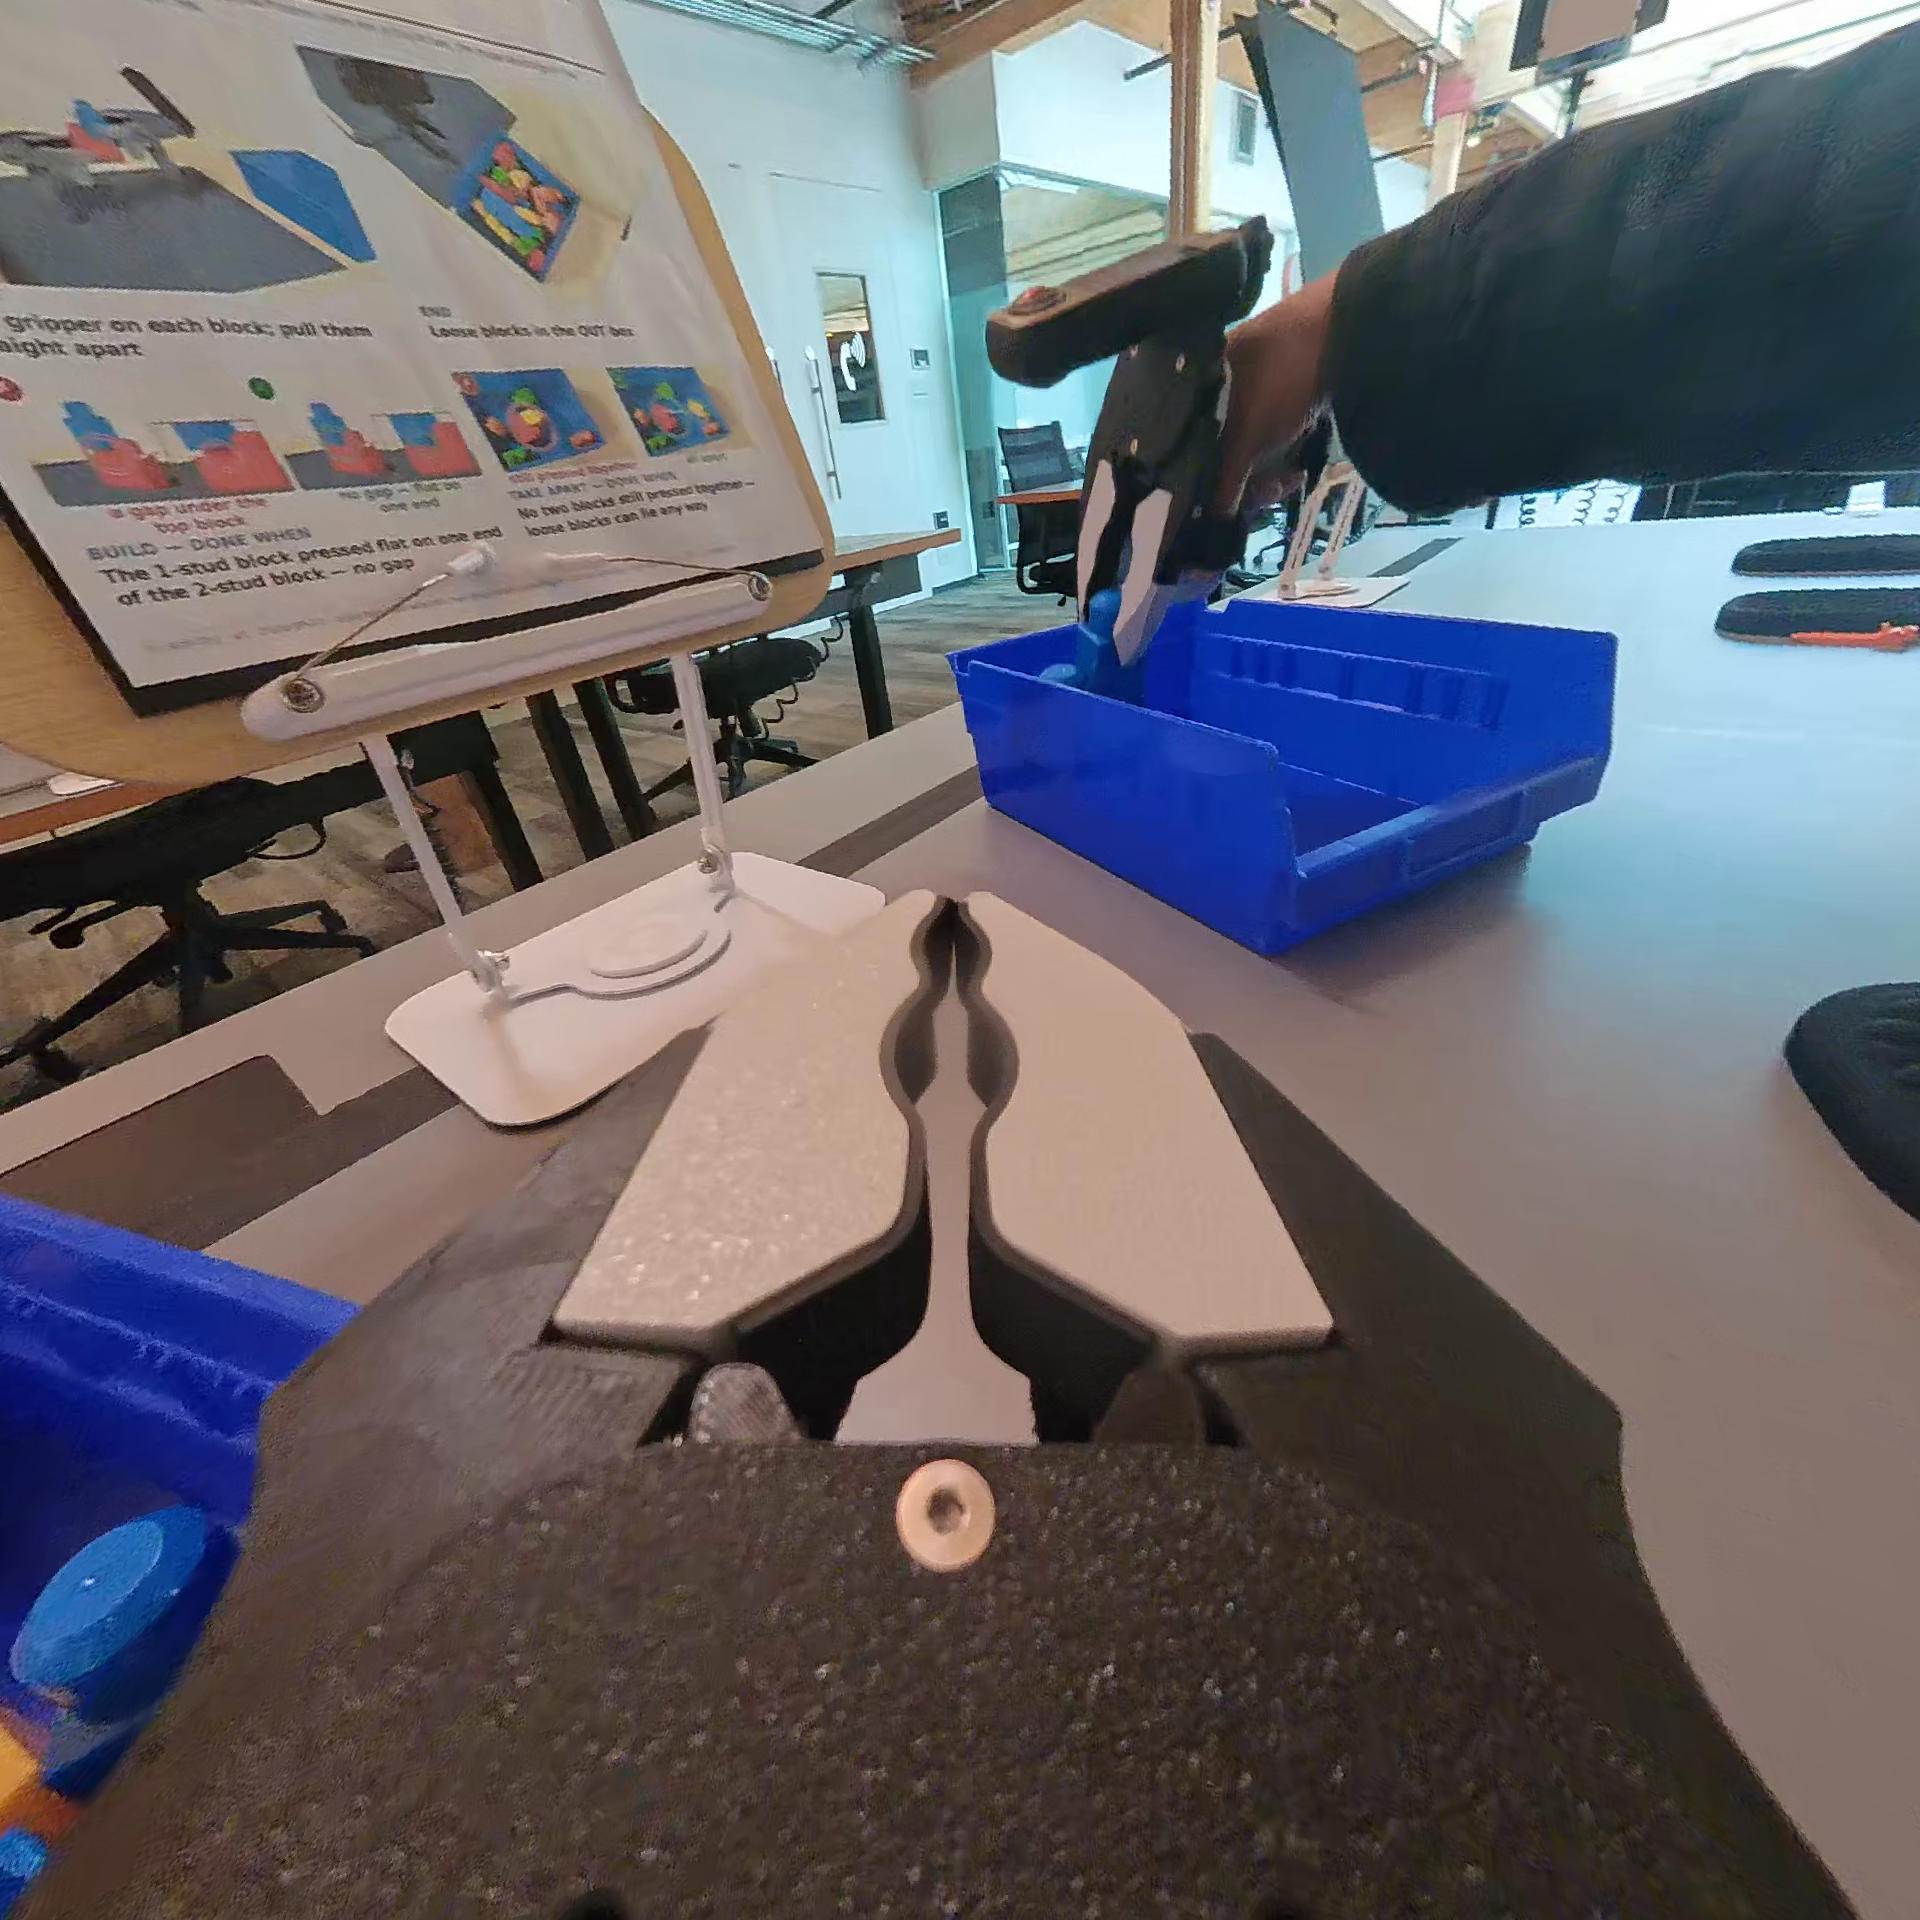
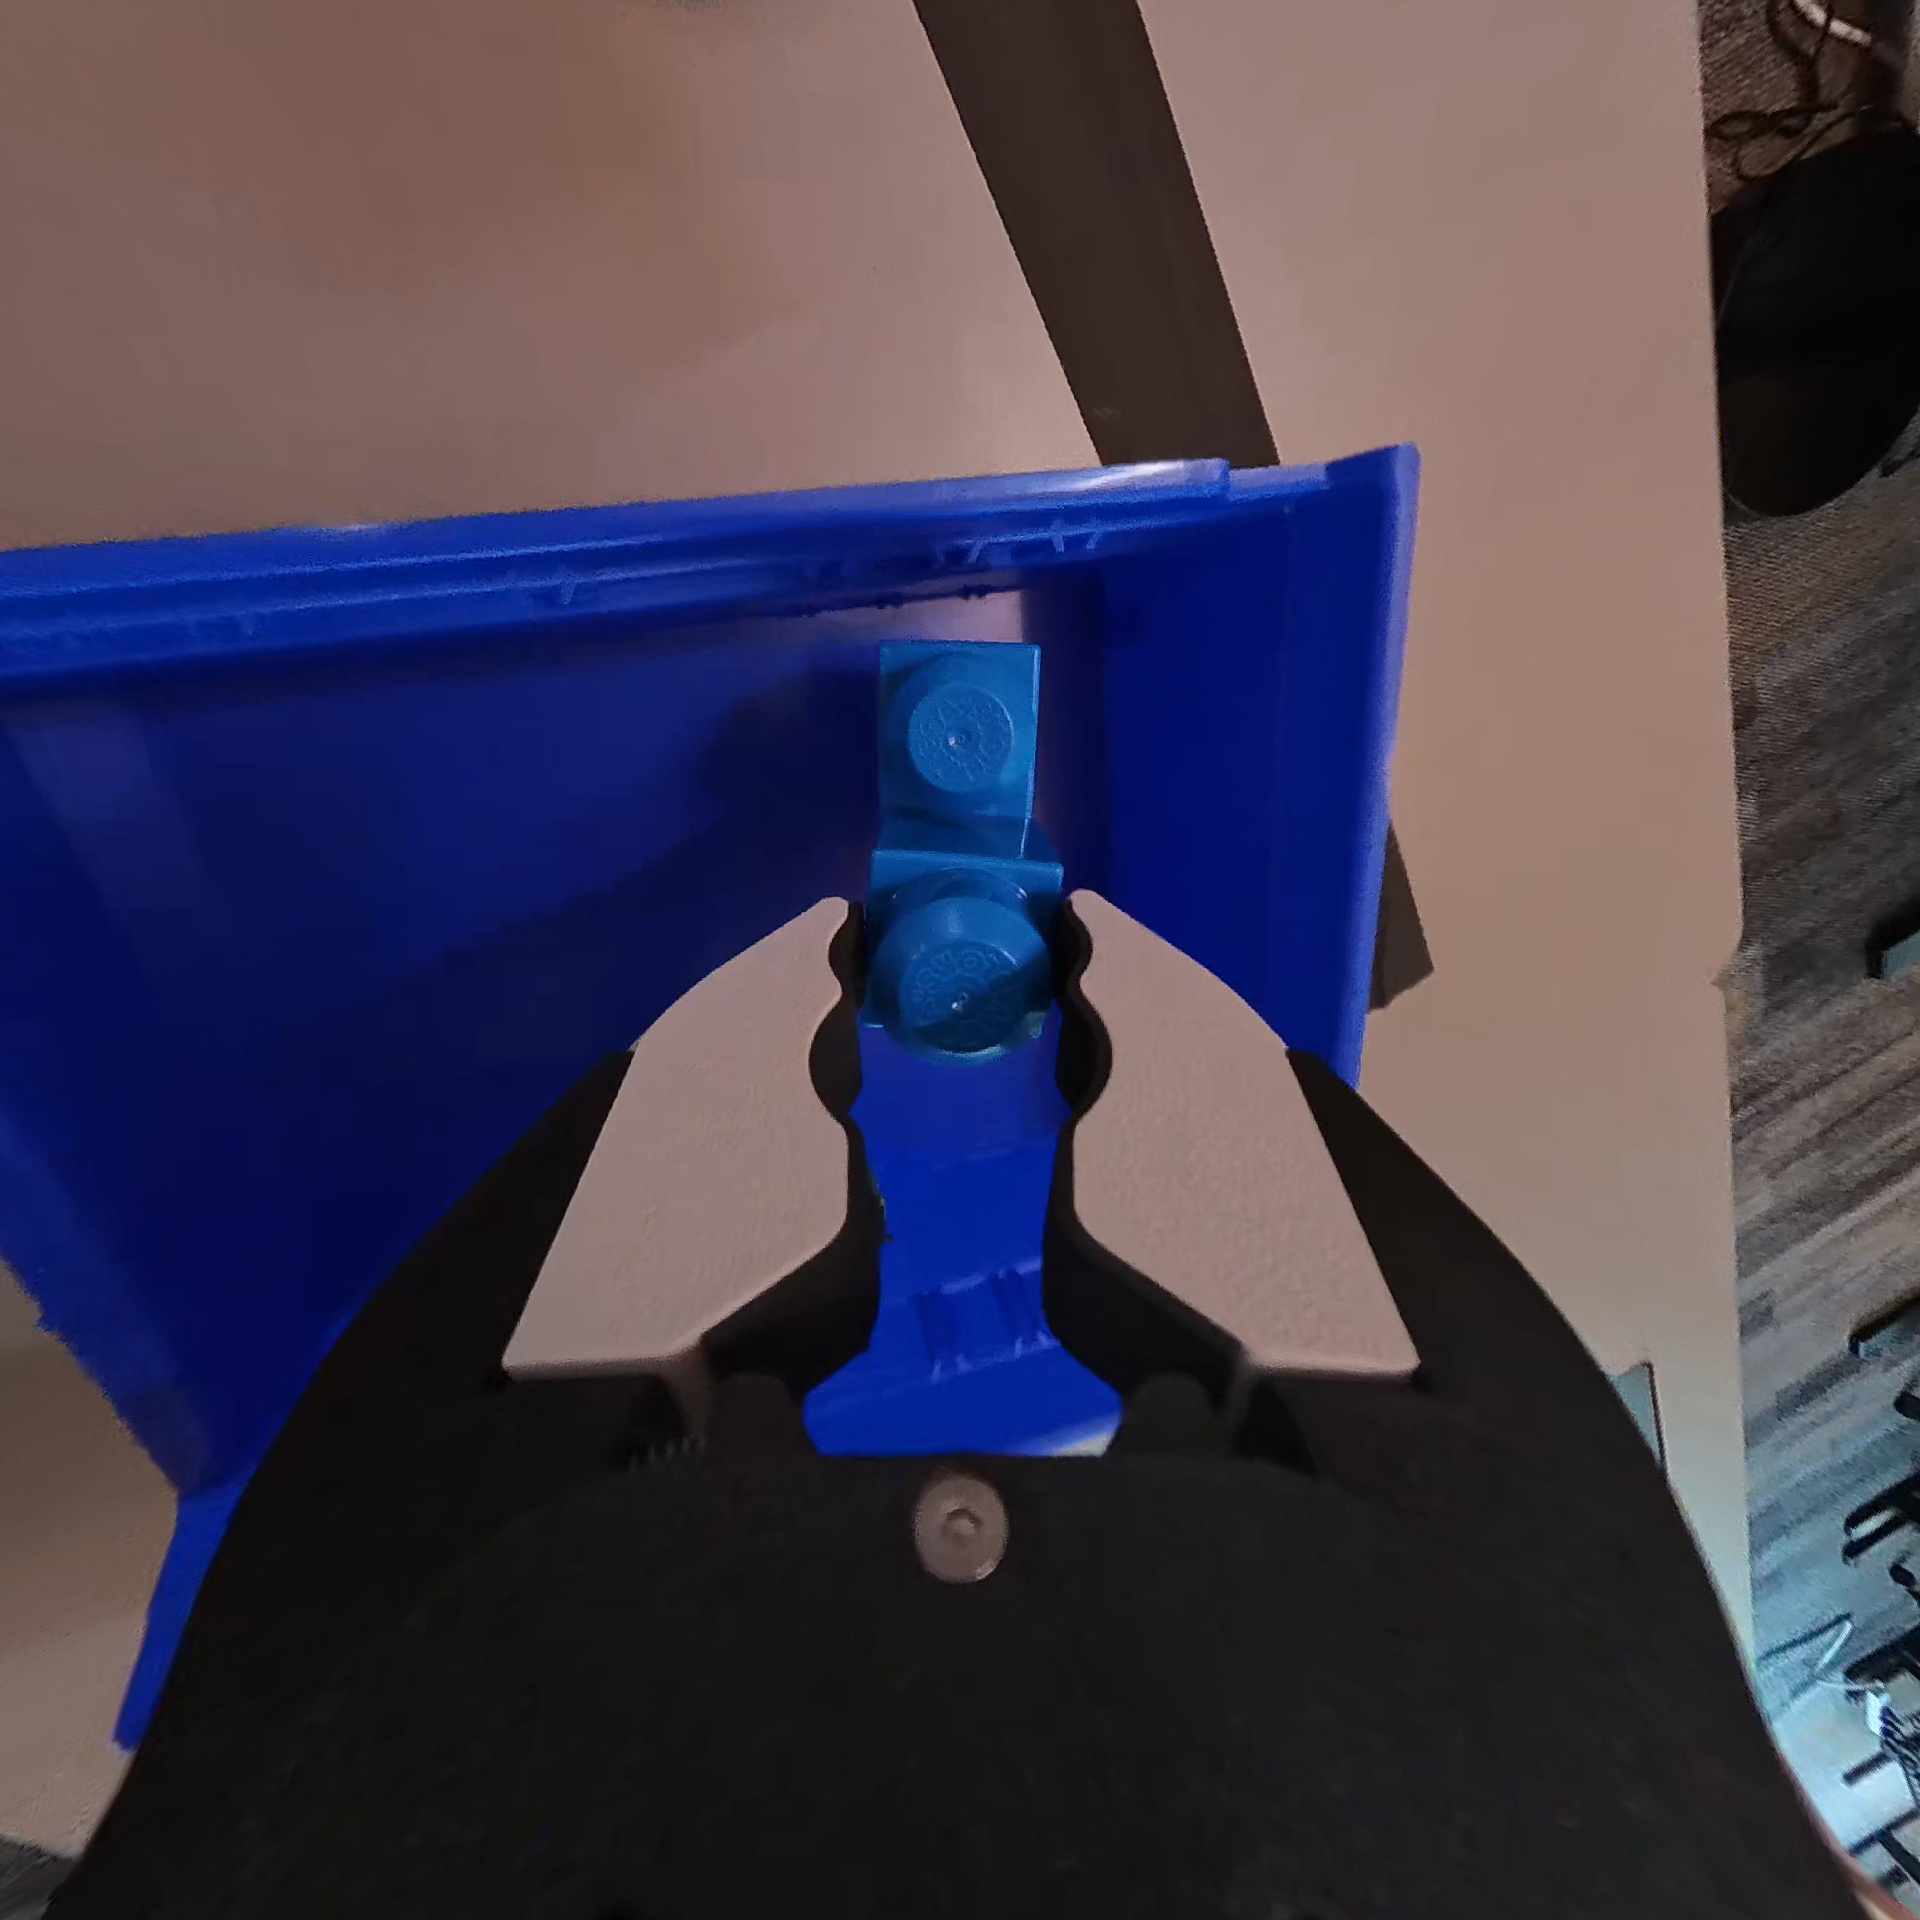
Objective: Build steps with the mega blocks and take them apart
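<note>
My right gripper [image 2: 958, 935] is shut on a blue stepped pair of mega blocks [image 2: 956, 987]. Its pads press the sides of the one-stud top block, and the lower block's free stud [image 2: 958, 738] shows beyond the fingertips. It holds the pair inside a blue bin [image 2: 416, 883], near the bin's right wall. The left wrist view shows this gripper [image 1: 1117, 623] dipping into that bin [image 1: 1455, 831] with the blue block [image 1: 1101, 649] in it. My left gripper [image 1: 954, 920] is shut with nothing between its pads, above the grey table [image 1: 1558, 1143].
A second blue bin [image 1: 125, 1351] at the lower left holds loose blocks, a blue one [image 1: 114, 1621] among them. An instruction sheet [image 1: 364, 312] stands on a white stand [image 1: 582, 997] just ahead of my left gripper. Black pads [image 1: 1860, 1081] lie on the right. A person's dark sleeve [image 1: 1610, 291] reaches in. Spacing between my two grippers at the tips: around 40 centimeters.
</note>
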### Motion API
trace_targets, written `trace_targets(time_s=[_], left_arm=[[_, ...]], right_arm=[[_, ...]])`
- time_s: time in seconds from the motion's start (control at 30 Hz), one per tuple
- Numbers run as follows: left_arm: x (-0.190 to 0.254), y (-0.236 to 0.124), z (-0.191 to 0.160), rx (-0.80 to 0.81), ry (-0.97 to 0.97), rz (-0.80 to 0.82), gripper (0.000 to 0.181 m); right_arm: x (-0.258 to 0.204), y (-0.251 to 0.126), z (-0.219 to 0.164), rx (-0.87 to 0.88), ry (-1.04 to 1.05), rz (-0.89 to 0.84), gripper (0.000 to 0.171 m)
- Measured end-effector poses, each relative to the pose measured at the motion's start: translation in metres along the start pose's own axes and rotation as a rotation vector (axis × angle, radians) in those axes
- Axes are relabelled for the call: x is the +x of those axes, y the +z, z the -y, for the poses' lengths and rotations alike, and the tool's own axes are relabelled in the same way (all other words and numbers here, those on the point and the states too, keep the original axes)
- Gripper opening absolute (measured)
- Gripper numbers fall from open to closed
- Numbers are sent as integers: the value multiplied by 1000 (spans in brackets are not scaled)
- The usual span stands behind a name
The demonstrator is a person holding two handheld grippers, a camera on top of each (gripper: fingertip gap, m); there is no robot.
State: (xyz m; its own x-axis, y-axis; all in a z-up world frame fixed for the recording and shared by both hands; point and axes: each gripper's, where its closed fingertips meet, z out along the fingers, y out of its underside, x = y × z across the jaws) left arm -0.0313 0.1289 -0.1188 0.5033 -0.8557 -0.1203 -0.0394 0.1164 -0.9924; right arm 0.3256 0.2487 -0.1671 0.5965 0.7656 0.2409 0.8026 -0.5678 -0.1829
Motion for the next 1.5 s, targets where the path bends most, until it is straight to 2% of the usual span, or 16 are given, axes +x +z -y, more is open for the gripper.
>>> trace_targets(time_s=[0.2,0.5,0.7,0.83,0.9,1.0,1.1,1.2,1.37,1.5], left_arm=[[4,3,-5,-22,26,-14,0],[3,4,-9,-34,19,-22,0],[6,5,-12,-45,25,-32,0],[4,5,-13,-47,23,-27,0],[3,5,-13,-46,18,-20,0],[-1,4,-12,-43,18,-2,0],[-5,3,-11,-43,14,20,0],[-8,1,-9,-39,11,42,0],[-15,-1,-8,-34,10,82,0],[-18,-2,-7,-29,5,96,0]], right_arm=[[8,24,6,-11,-13,24,34],[24,37,12,-7,-34,-26,34],[36,37,10,4,-37,-112,40],[40,16,23,95,-34,-176,40],[40,-3,38,192,-14,-212,39],[28,-49,72,454,88,-264,37],[-6,-105,106,799,233,-269,33],[-54,-141,128,1025,327,-270,24],[-142,-153,158,1208,449,-217,4],[-196,-120,177,1277,514,-138,0]])
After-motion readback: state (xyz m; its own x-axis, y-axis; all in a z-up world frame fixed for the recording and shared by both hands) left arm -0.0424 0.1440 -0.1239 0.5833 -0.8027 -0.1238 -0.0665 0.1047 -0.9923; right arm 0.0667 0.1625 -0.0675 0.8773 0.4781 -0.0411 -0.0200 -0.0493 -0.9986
